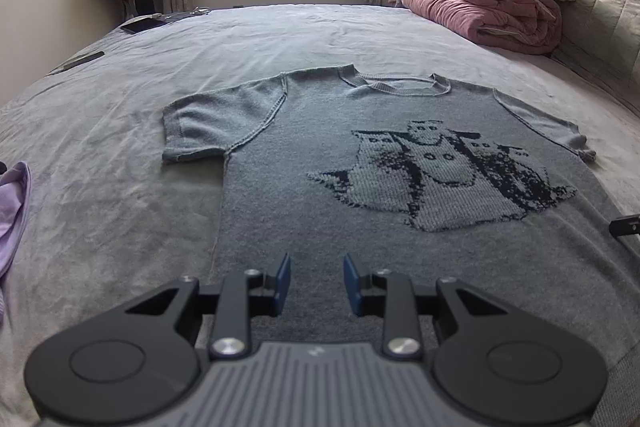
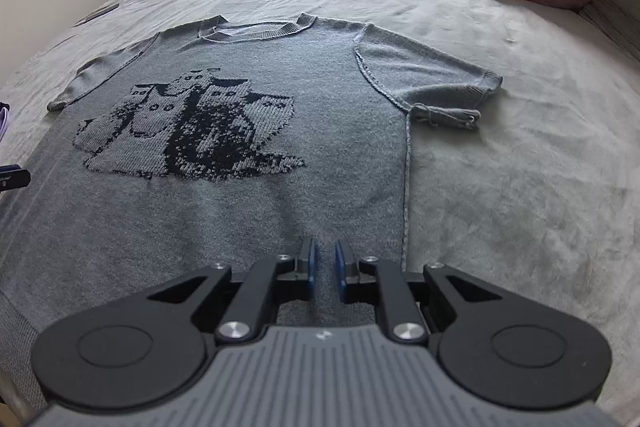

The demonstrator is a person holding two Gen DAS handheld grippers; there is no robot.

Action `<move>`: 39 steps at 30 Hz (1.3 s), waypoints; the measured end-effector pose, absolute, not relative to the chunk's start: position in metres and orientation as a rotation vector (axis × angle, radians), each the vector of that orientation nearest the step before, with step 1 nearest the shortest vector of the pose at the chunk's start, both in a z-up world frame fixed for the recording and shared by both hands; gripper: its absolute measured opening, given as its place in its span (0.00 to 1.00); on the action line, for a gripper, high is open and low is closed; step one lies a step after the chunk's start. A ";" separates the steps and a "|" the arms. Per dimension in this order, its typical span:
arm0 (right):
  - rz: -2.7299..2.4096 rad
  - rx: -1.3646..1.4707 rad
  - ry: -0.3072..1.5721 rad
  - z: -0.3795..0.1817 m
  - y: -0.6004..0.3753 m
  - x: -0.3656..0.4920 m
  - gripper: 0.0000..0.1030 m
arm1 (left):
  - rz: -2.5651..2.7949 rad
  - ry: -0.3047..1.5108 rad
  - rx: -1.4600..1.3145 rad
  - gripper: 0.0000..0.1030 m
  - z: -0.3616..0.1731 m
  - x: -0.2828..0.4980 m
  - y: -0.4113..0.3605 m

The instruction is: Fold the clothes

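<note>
A knitted top (image 1: 360, 155) is spread flat on the bed (image 1: 120, 107). A rolled quilt (image 1: 484, 7) is placed at two o'clock from it, a phone (image 1: 142, 24) at eleven o'clock.

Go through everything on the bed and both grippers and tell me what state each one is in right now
Grey knitted short-sleeved sweater with cat pattern: spread flat, front up, unfolded.
Its sleeve on the right gripper's side: out sideways, cuff edge curled.
Pink quilted duvet: folded, by the headboard.
Lilac garment: crumpled at the bed edge.
Left gripper: jaws apart, empty, above the hem.
Right gripper: jaws narrowly apart, empty.
</note>
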State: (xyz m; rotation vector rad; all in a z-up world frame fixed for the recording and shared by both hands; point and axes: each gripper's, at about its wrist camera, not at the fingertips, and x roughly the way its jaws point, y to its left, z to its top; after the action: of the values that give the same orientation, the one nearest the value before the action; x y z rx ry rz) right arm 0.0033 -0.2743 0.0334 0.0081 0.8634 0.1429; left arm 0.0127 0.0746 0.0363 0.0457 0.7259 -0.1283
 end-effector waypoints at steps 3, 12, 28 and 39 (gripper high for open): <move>0.116 0.012 0.877 0.029 -0.278 0.016 0.16 | -0.117 0.743 0.042 0.29 0.033 0.026 0.075; 0.079 0.021 0.859 0.027 -0.291 0.059 0.15 | -0.074 0.777 0.056 0.29 0.026 0.075 0.080; -0.079 0.481 0.776 0.019 -0.382 0.115 0.42 | -0.025 0.812 -0.088 0.35 0.032 0.115 0.120; -0.162 0.409 0.702 0.030 -0.383 0.116 0.05 | -0.033 0.813 -0.107 0.35 0.032 0.120 0.123</move>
State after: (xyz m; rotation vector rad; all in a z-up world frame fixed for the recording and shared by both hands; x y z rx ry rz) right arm 0.1160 -0.3829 0.0299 0.4092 0.7022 -0.1622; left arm 0.1202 0.1231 0.0324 -0.1071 0.8132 -0.0328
